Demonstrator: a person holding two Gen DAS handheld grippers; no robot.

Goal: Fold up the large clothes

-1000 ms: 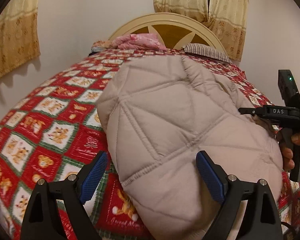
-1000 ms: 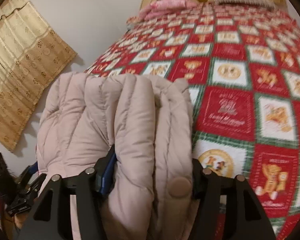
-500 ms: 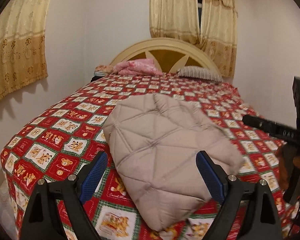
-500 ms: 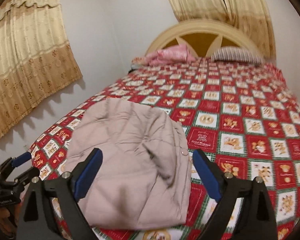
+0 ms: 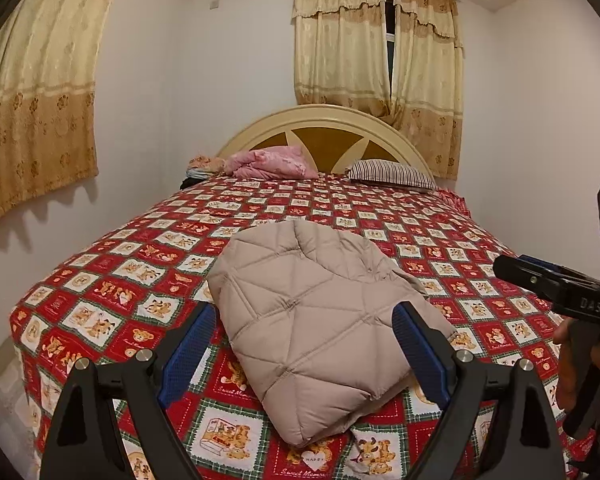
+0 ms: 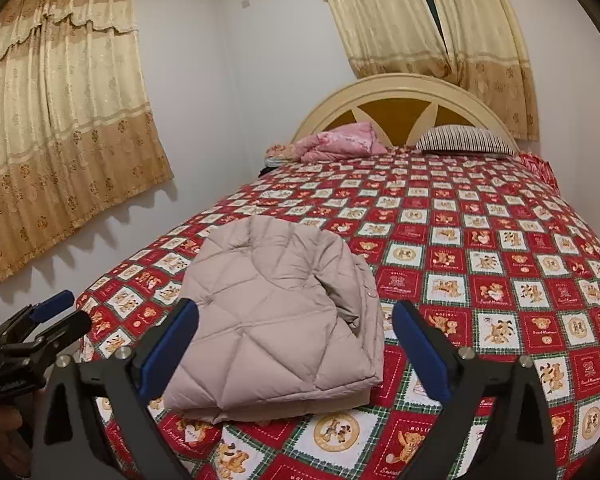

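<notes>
Right gripper (image 6: 296,348) has released the folded jacket (image 6: 276,312), jaws opening wide, empty; left gripper (image 5: 302,354) wide, empty; jacket beyond both.

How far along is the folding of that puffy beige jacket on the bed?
Done: the quilted beige jacket lies folded into a compact bundle on the teddy-bear bedspread. In hand: nothing. The left gripper is open and clear of it; the right gripper has its jaws opening, with no fabric between the pads. Left: little that shows, perhaps tidying the layered edge nearest the right camera. No other unfolded garment is clearly visible.
</notes>
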